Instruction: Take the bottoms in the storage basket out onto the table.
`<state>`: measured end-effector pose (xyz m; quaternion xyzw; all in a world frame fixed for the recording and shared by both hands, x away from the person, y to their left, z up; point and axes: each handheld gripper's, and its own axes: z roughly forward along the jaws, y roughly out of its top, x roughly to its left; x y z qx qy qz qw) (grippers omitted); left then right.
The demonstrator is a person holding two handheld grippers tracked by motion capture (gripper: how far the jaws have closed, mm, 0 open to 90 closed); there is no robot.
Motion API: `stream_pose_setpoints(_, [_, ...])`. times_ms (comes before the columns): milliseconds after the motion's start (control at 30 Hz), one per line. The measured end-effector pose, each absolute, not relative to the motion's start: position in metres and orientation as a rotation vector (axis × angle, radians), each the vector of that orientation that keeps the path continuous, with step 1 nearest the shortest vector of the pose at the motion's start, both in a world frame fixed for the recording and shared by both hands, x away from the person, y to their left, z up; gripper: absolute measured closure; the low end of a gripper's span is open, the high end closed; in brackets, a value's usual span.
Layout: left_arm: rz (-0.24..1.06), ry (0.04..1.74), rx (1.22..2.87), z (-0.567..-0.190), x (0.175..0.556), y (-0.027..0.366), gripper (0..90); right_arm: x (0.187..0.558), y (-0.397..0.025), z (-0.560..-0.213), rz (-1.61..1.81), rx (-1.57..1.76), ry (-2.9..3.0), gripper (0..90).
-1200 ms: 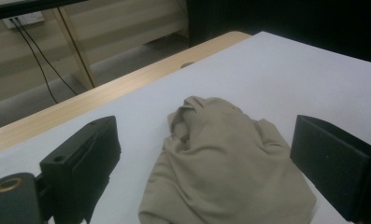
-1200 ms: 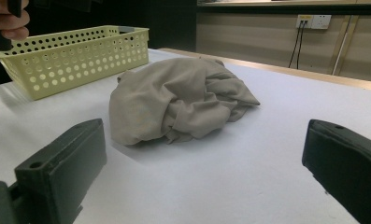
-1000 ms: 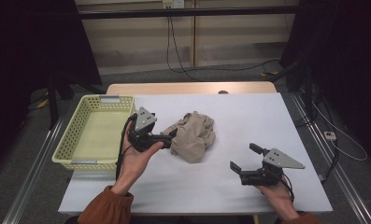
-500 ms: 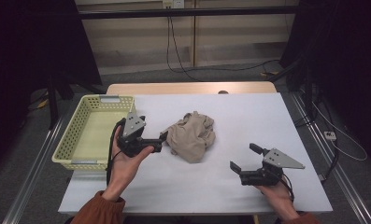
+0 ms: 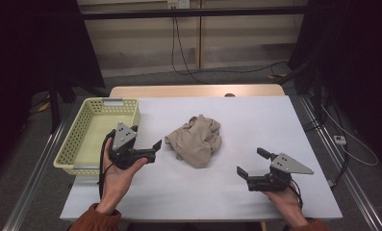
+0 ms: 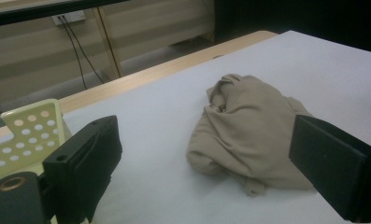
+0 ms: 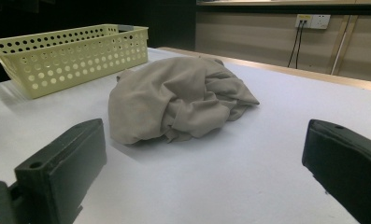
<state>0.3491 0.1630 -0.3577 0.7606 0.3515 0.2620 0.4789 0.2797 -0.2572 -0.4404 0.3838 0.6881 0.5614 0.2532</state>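
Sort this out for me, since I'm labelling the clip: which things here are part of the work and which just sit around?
Part of the work:
- crumpled beige cloth
- left tool, open, near the cloth
- right tool, open, resting on the table

Just around:
- yellow basket
- white table
- wall cables

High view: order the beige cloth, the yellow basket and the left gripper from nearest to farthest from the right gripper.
From the right gripper:
1. Beige cloth, crumpled at the table's middle.
2. Left gripper, beyond the cloth on the left.
3. Yellow basket, at the table's far left edge.
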Motion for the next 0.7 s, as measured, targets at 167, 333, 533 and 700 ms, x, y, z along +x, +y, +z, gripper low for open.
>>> stream_pose_setpoints(167, [0.631,0.870,1.855,-0.362,0.343,0.171,9.1,0.280,-0.257,-0.440,1.525,1.043,1.870,0.0])
stream_pose_setpoints(333, [0.643,0.873,1.860,-0.365,0.338,0.178,9.1,0.279,-0.257,-0.440,1.525,1.039,1.869,0.0])
stream_pose_setpoints(533, [0.640,0.878,1.866,-0.371,0.329,0.183,9.1,0.279,-0.257,-0.440,1.524,1.041,1.870,0.0])
stream_pose_setpoints(700, [0.643,0.885,1.867,-0.374,0.323,0.188,9.1,0.279,-0.257,-0.440,1.523,1.039,1.870,0.0])
